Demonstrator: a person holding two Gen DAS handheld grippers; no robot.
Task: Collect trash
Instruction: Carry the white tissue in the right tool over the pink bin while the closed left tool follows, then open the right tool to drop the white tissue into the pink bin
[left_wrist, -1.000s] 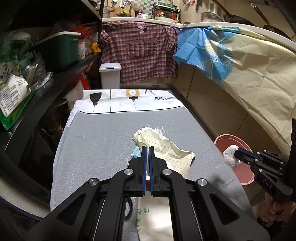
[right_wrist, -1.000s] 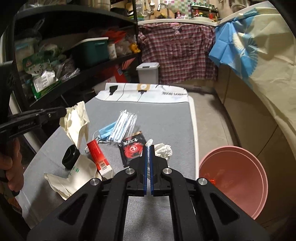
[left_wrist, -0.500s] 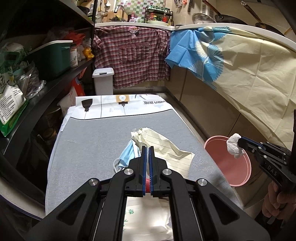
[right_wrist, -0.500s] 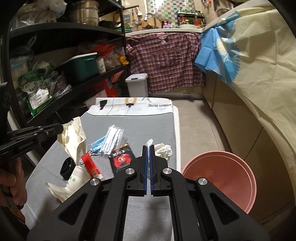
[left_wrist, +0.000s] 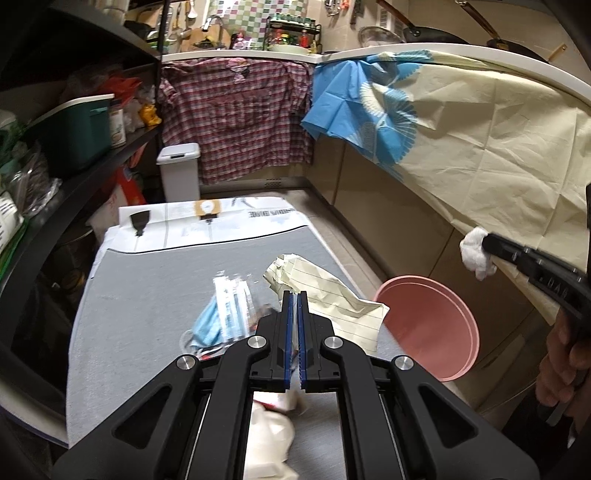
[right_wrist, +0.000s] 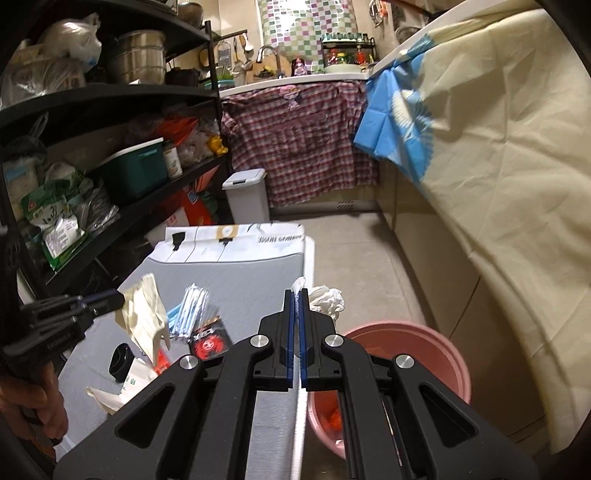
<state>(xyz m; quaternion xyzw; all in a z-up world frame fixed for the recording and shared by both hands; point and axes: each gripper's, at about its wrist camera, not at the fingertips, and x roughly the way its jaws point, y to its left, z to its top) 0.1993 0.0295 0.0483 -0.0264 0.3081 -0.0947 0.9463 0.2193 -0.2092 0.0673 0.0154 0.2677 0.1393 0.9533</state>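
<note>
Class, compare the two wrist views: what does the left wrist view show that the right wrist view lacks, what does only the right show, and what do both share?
Left only: pans hanging above the counter. Right only: orange scraps inside the bucket, a black cap, a steel pot on the shelf. Both: pink bucket, white tissue in the right hand-held gripper, lined paper in the left hand-held gripper, blue mask.

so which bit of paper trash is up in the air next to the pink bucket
The crumpled white tissue, pinched in the right tongs above the pink bucket. The lined yellow paper hangs from the left tongs over the table.
</note>
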